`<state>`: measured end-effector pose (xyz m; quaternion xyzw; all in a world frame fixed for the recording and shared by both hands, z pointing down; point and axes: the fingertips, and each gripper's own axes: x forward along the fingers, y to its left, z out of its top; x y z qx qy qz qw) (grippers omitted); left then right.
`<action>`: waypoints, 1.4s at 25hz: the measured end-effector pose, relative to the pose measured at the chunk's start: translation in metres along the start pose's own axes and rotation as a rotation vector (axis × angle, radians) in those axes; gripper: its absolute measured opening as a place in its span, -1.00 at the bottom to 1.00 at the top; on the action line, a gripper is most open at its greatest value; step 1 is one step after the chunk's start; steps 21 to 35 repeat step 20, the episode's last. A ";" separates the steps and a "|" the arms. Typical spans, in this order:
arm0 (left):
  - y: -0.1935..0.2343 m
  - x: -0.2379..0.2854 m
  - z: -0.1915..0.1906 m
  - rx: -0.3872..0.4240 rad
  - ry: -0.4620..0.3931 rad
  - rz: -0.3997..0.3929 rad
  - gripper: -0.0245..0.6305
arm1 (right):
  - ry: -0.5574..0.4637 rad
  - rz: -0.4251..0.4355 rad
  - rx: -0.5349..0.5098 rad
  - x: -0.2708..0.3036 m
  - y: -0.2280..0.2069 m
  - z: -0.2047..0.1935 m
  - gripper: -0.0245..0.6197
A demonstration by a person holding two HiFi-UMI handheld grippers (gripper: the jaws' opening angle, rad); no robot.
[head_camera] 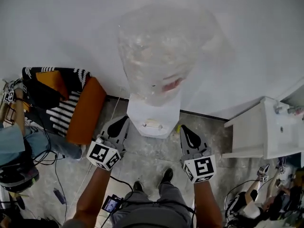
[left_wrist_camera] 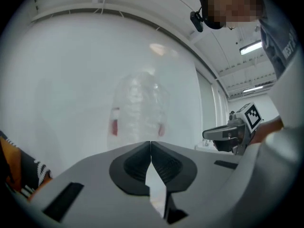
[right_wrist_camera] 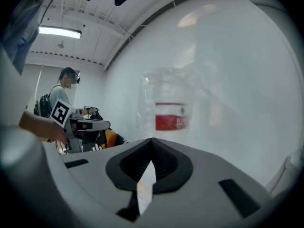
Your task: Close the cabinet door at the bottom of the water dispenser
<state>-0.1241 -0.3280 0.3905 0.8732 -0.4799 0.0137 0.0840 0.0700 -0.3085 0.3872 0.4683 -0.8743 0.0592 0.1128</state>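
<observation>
The water dispenser (head_camera: 153,117) stands against the white wall, its big clear bottle (head_camera: 156,56) on top. From above, its body hides the bottom cabinet door. My left gripper (head_camera: 118,125) is raised just left of the dispenser's front, and my right gripper (head_camera: 186,132) just right of it. Neither touches it. In the left gripper view the left gripper (left_wrist_camera: 150,144) is shut on nothing and points at the bottle (left_wrist_camera: 137,108). The right gripper (right_wrist_camera: 152,141) is also shut and empty, and it faces the bottle's red label (right_wrist_camera: 170,122).
An orange seat with a black-and-white patterned cloth (head_camera: 71,99) stands left of the dispenser. A white cabinet (head_camera: 266,127) is on the right. Cables (head_camera: 57,165) lie on the grey floor. People stand at both lower corners; one person (right_wrist_camera: 61,96) shows in the right gripper view.
</observation>
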 end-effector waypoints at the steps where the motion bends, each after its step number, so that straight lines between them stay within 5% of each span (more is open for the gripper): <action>1: 0.002 -0.005 0.019 0.018 -0.026 -0.004 -0.87 | -0.021 0.015 -0.020 -0.001 0.007 0.016 -0.84; 10: 0.006 -0.058 0.118 0.159 -0.156 -0.027 -0.87 | -0.121 0.075 -0.106 -0.024 0.054 0.100 -0.84; 20: 0.031 -0.106 0.137 0.223 -0.151 0.034 -0.87 | -0.090 0.062 -0.096 -0.039 0.058 0.100 -0.84; 35: 0.031 -0.106 0.137 0.223 -0.151 0.034 -0.87 | -0.090 0.062 -0.096 -0.039 0.058 0.100 -0.84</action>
